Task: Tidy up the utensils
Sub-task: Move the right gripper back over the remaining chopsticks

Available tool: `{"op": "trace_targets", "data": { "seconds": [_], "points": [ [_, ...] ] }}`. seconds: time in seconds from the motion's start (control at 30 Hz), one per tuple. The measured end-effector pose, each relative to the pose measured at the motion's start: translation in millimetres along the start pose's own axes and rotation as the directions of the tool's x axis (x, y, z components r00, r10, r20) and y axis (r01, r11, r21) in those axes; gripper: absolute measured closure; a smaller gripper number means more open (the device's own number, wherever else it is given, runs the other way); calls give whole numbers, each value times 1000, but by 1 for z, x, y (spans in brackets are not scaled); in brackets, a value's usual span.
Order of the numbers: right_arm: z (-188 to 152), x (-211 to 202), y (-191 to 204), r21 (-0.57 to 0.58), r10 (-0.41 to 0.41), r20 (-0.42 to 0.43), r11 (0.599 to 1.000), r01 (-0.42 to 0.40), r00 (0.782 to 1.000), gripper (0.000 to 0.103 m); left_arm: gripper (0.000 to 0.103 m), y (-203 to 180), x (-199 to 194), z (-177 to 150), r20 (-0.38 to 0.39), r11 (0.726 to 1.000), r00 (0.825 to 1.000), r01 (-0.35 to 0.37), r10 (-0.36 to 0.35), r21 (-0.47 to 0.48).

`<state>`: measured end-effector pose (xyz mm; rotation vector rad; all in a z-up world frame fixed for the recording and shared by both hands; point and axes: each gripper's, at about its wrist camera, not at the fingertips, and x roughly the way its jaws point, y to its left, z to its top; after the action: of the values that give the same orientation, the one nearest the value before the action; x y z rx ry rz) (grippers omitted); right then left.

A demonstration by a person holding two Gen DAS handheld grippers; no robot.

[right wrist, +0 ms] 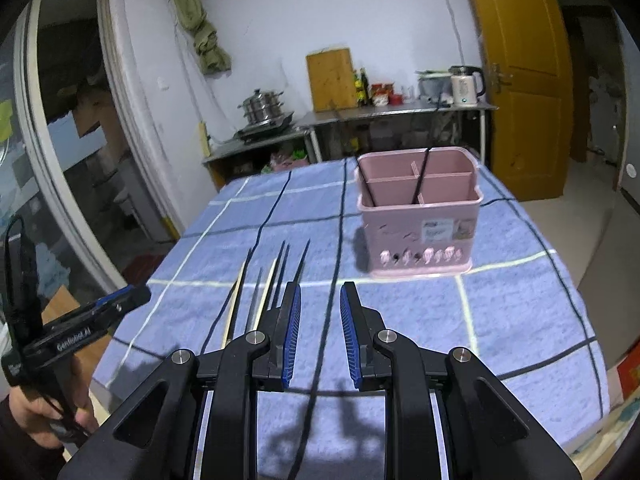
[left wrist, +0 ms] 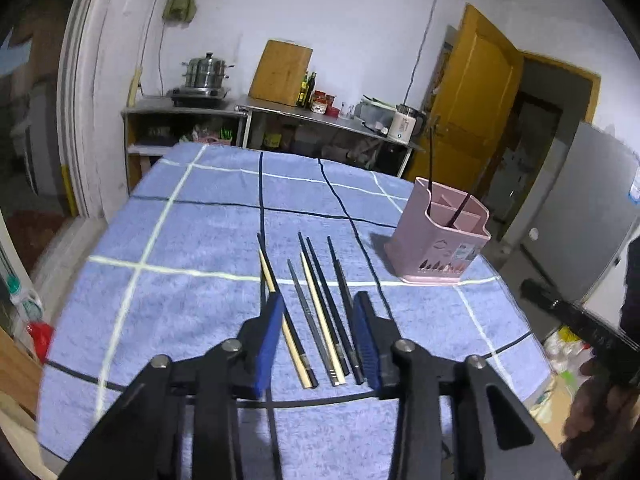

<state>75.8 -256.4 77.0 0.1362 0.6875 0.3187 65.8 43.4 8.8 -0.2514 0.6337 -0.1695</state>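
Several chopsticks [left wrist: 316,308], black, grey and pale wood, lie side by side on the blue checked cloth [left wrist: 192,236]. My left gripper [left wrist: 320,312] is open just above them, its blue pads on either side of the row. A pink divided utensil holder [left wrist: 438,236] stands to the right with two dark chopsticks upright in it. In the right wrist view my right gripper [right wrist: 320,300] is open and empty, the chopsticks [right wrist: 264,292] lie just left of it, and the holder [right wrist: 418,208] is ahead to the right. The left gripper's tip [right wrist: 120,300] shows at far left.
The table's edges fall away on the left, right and front. Behind it stand metal counters [left wrist: 312,116] with a steamer pot, a wooden board, bottles and a kettle. A yellow door [right wrist: 524,80] is at the right. A grey fridge [left wrist: 580,216] stands at far right.
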Motion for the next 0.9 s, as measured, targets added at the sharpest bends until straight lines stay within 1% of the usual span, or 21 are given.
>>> {"op": "trace_targets", "data": {
  "seconds": [0.03,0.07,0.13,0.2,0.33,0.4,0.47,0.5,0.53,0.6,0.63,0.67,0.8,0.9],
  "points": [
    [-1,2,3,-7,2,-8,1000,-2,1000,82,77,1,2,-1,0,1000,1000,-16,16,5],
    [-3,5,4,-13,7,-15,1000,-8,1000,82,86,0,3,-2,-1,999,1000,-29,29,23],
    [-4,12,9,-25,19,-31,999,-20,999,82,92,0,5,-2,-1,997,998,-57,57,45],
    [-5,19,12,-31,26,-44,999,-28,999,82,93,-1,9,-1,4,992,995,-99,99,72],
    [-7,36,18,-38,42,-51,998,-44,998,82,93,5,14,0,7,983,986,-168,168,75],
    [-6,45,21,-48,41,-52,998,-43,998,82,93,10,20,2,0,983,985,-170,170,68],
    [-7,51,23,-57,38,-50,998,-40,998,82,93,16,27,3,-4,990,991,-135,136,49],
    [-6,57,24,-58,38,-53,997,-41,998,82,90,19,31,3,-8,991,991,-131,131,39],
    [-6,60,25,-57,39,-53,998,-42,998,82,86,20,35,3,-13,989,990,-141,141,37],
    [-5,70,27,-62,45,-68,997,-49,997,82,56,26,42,3,-34,992,991,-126,127,22],
    [-5,74,28,-67,45,-76,997,-50,996,82,52,28,44,3,-39,993,992,-121,122,7],
    [-5,79,30,-71,43,-83,996,-49,996,82,51,30,46,3,-43,993,992,-116,116,-6],
    [-7,99,31,-65,47,-126,996,-56,991,82,51,36,63,3,-78,993,991,-113,112,-18],
    [-7,108,32,-74,54,-140,995,-64,989,82,51,41,78,4,-105,993,988,-116,113,-27]
  ]
}}
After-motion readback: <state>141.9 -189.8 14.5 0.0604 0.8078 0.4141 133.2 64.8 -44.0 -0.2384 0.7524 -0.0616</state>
